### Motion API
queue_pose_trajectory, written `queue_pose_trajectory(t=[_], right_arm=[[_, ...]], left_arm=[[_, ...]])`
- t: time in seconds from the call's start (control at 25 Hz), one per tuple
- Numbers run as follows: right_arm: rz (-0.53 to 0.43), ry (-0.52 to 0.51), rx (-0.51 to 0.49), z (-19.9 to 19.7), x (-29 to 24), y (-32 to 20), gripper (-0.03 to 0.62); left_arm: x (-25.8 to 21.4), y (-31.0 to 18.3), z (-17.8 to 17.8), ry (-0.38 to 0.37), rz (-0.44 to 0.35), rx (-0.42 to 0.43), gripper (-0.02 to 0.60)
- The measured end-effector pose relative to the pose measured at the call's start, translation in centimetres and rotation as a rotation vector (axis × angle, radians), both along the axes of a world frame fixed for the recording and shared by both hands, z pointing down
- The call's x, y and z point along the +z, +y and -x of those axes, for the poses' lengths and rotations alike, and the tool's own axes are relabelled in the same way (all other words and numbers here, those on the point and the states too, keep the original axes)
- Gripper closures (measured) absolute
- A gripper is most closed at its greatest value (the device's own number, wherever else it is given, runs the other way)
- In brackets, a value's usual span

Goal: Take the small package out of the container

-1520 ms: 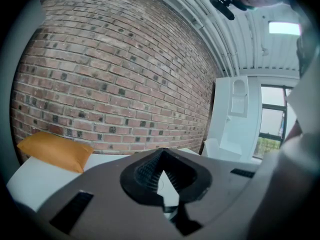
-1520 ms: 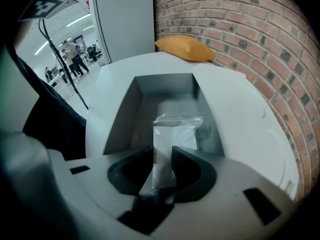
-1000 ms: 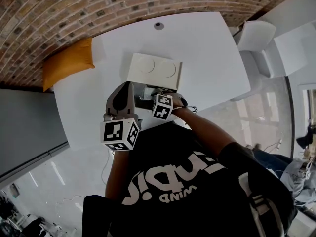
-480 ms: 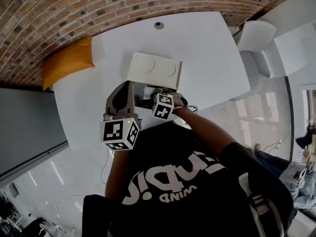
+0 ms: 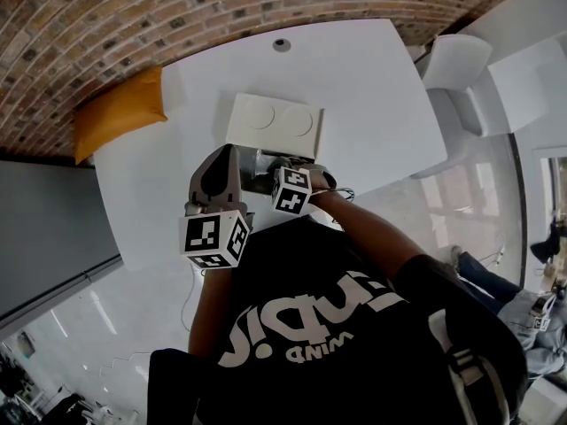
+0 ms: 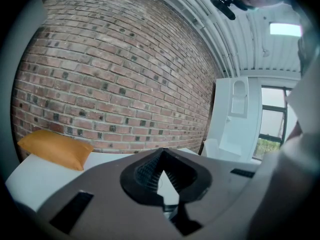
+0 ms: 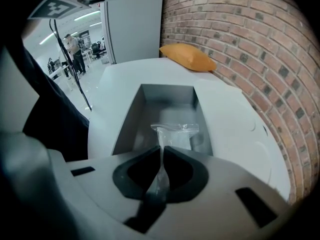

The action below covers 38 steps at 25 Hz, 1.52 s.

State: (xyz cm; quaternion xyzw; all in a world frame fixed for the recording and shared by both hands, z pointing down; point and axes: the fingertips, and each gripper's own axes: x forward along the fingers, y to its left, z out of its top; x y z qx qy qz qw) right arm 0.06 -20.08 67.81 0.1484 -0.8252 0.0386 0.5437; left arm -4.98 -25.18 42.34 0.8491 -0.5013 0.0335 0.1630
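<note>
A grey open container (image 7: pixel 126 121) stands on the white table (image 5: pixel 372 87), seen from one end in the right gripper view. In it lies a small clear plastic package (image 7: pixel 176 132). My right gripper (image 7: pixel 162 155) reaches into the near end; its jaws are closing, and the pads pinch the package's near edge between them. In the head view the right gripper (image 5: pixel 269 172) sits over the container (image 5: pixel 252 161), and the package is hidden there. My left gripper (image 5: pixel 229 152) hovers just left of the container, tilted up toward the brick wall. Its tips (image 6: pixel 161 155) meet with nothing between them.
The container's white lid (image 5: pixel 275 124) lies flat on the table just beyond it. An orange cushion (image 5: pixel 120 113) rests at the table's far left corner against the brick wall. White chairs (image 5: pixel 456 65) stand at the right. People stand far off in the room behind.
The head view hardly changes; both grippers stay in place at the container's near end.
</note>
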Motion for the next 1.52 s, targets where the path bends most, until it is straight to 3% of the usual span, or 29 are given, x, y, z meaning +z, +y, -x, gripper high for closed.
queue_pose_trajectory(t=[0.96, 1.52], right_arm=[[-0.080, -0.118, 0.012, 1.0, -7.2, 0.9, 0.582], [-0.183, -0.368, 0.190, -0.2, -16.8, -0.5, 0.582]], left_arm=[[-0.1, 0.9, 0.0, 0.001, 0.003, 0.013, 0.577], [0.0, 1.5, -0.2, 0.008, 0.008, 0.013, 0.577]])
